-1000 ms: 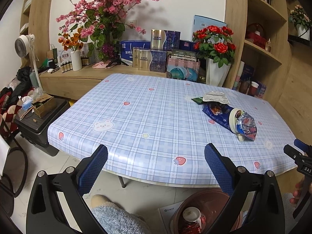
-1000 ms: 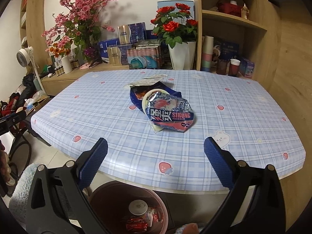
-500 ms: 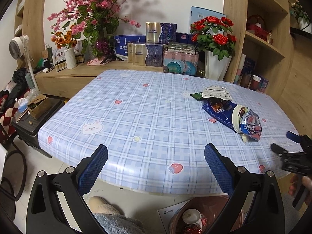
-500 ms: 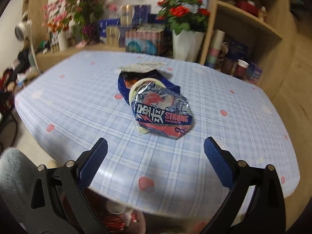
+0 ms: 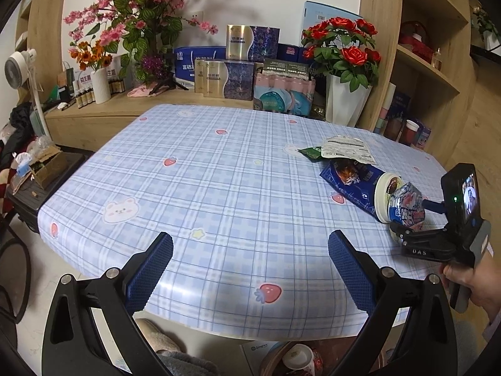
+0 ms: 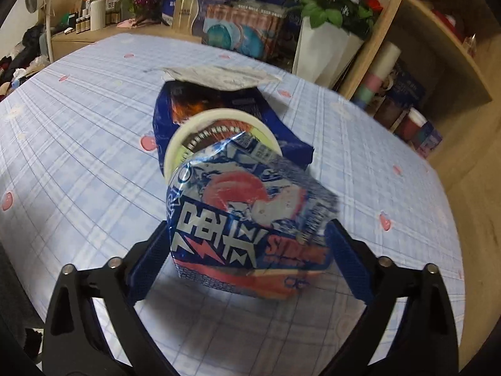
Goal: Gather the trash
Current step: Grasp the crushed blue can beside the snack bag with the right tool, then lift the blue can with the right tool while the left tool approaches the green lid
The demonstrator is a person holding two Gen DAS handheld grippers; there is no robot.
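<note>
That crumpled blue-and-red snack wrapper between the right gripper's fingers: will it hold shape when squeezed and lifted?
Probably not. The snack wrapper looks like thin, creased foil, so it should crush and feel very light. Its glossy surface may slip. It leans on the white tub, which could shift. The right gripper, just closing, straddles it.

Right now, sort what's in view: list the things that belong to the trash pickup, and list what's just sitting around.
Trash job:
crumpled blue snack wrapper, between the right gripper fingers, jaws just been closing
white cup
dark blue bag
grey-white packet
reddish bin under the table

Just lying about:
red rose vase
gift boxes
fan
</note>
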